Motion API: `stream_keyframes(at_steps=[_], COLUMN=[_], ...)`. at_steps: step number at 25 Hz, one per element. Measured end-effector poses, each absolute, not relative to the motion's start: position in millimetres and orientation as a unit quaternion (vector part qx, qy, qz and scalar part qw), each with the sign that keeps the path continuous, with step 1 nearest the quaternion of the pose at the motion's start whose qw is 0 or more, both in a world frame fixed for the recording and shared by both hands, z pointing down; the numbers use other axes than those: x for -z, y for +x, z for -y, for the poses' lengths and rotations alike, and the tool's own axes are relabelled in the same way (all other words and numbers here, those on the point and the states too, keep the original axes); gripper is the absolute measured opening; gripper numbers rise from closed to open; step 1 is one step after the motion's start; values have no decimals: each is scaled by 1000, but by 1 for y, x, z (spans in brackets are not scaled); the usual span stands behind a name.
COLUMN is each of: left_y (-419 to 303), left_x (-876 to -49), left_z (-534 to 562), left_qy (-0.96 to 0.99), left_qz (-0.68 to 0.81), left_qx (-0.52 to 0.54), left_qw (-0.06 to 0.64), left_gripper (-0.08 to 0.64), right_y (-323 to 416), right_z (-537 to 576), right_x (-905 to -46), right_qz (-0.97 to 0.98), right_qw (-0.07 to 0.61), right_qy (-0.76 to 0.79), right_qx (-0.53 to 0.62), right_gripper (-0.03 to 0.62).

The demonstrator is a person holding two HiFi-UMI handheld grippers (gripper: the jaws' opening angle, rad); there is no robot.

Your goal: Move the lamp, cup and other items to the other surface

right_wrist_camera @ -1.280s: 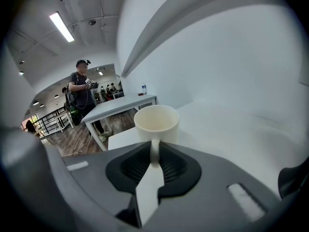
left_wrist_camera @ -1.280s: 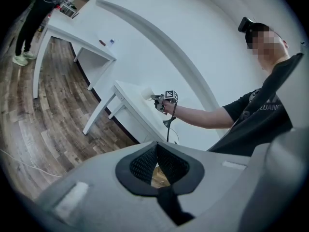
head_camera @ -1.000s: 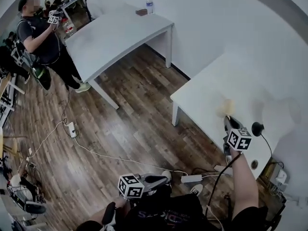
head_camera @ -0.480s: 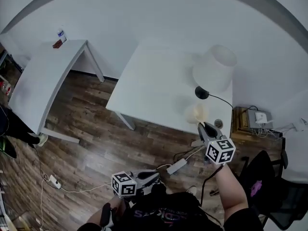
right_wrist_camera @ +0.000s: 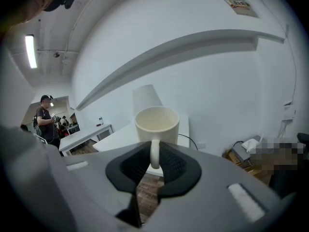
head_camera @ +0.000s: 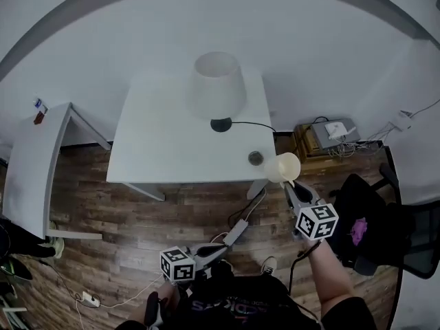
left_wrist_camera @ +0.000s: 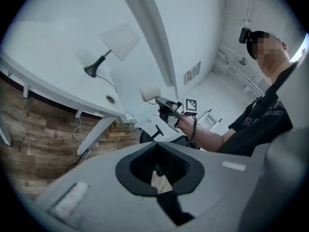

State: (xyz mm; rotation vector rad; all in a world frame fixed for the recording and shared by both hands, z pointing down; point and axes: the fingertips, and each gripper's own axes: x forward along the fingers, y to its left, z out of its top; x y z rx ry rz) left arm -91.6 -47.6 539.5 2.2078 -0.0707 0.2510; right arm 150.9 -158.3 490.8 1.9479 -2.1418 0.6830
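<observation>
The cup (right_wrist_camera: 157, 124) is best carried upright and level. The clench on its handle should be relaxed only once the base sits flat on the other surface, because it is gripped by the thin handle alone and could be swung or tipped by a quick turn. It is seen as a plain cream mug, smooth and apparently empty, with its mouth up and its loop handle turned toward the right gripper (right_wrist_camera: 154, 164), whose jaws are clamped on that handle. In the head view the cup is held in the air just off the near right corner of the white table (head_camera: 158, 153), close to a small round fitting (head_camera: 256, 158) set in that table's top. The left gripper (left_wrist_camera: 159, 175) is drawn closed on nothing and is carried low over the wood floor, well short of the table's near edge. The lamp (head_camera: 216, 86), white-shaded with a black base, stands toward the table's far side. A second white table (head_camera: 27, 163), well apart to its left, is judged to be the destination.
</observation>
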Motion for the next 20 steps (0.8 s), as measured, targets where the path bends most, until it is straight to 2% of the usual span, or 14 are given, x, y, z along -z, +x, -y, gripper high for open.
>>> stream_keyframes(at_steps=[12, 20], left_y=[66, 154], left_x=[-530, -527], left_z=[-57, -127], left_qy=[886, 878], left_qz=[-64, -129], left_qx=[-140, -202], left_qw=[437, 413], left_gripper=[3, 3], right_y=[327, 430], right_z=[-8, -128], right_x=[-494, -508], right_qz=[644, 580], right_qw=[74, 41], right_qy=[723, 774], right_qx=[-237, -251], right_gripper=[54, 54])
